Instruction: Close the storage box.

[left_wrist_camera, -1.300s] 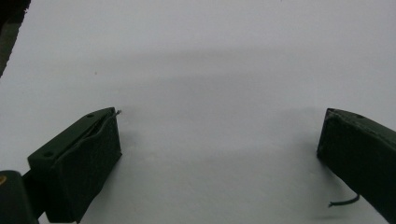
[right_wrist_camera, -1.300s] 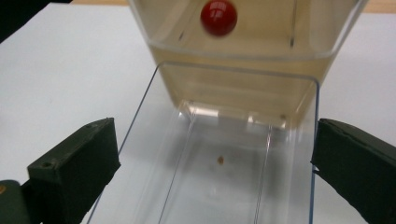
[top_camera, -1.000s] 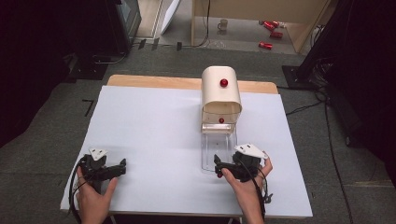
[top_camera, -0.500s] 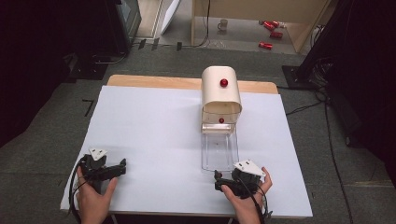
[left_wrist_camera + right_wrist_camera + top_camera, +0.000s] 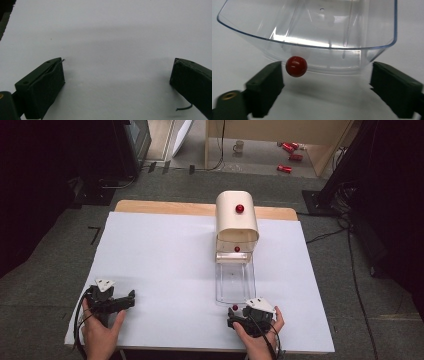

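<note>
Two hand-held grippers sit nearest: the left hand-held gripper (image 5: 131, 296) spread over bare white desk (image 5: 165, 270), the right hand-held gripper (image 5: 325, 75) spread, just closing, around one red knob (image 5: 296, 66) on the clear drawer (image 5: 312, 27). Beyond stands one beige box (image 5: 236, 220) with two red knobs; grey carpet behind.

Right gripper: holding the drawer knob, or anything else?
Nothing held. The right gripper has its jaws apart; they have just been closing. The red knob of the clear drawer sits between them near one jaw, not pinched.

Both hands rest low at the near edge: left gripper (image 5: 131, 296) gaping wide, right gripper (image 5: 231, 319) jaws parted, just closing a little with nothing pressed between the pads.
</note>
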### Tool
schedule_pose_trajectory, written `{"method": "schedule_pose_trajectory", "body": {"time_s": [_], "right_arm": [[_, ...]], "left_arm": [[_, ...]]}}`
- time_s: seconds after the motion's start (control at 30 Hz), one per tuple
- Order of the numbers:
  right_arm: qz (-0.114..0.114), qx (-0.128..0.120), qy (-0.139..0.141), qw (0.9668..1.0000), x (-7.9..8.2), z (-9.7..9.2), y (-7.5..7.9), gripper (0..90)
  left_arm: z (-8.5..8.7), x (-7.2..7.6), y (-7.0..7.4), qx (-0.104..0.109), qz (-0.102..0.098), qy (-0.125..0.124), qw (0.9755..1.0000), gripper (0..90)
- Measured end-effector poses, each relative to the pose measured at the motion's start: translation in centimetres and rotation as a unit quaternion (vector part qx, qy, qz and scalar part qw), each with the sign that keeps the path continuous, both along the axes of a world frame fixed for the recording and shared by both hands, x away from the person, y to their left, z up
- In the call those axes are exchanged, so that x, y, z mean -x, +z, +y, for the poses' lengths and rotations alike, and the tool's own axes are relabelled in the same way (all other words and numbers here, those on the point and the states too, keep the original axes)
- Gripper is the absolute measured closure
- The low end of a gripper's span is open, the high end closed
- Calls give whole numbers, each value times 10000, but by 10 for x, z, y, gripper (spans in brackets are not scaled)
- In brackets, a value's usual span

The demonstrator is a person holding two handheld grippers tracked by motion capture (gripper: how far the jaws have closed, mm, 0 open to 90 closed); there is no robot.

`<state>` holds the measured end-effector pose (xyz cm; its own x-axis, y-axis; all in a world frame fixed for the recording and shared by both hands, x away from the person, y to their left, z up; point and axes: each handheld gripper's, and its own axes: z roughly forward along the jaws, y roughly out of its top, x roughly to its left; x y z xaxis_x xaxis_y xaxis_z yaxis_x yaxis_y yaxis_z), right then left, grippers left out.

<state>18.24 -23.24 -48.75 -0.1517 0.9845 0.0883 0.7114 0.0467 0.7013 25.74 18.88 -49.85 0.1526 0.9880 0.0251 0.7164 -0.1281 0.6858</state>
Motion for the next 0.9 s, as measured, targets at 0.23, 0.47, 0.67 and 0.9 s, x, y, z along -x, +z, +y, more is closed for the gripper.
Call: {"method": "schedule_pose_trajectory", "body": {"time_s": [0.23,0.47,0.67,0.9], "right_arm": [[-6,-41,-172,9998,3,1,-2,246],[-135,36,-10,9999,12,9,-2,524],[-150,-91,150,9997,12,13,-2,746],[-145,-83,314,9994,9,20,-2,786]], "left_arm": [[0,0,0,0,0,-1,10000,0],[0,0,0,-1,1,-2,10000,0],[0,0,0,-1,4,-1,10000,0],[0,0,0,0,2,-2,10000,0]]}}
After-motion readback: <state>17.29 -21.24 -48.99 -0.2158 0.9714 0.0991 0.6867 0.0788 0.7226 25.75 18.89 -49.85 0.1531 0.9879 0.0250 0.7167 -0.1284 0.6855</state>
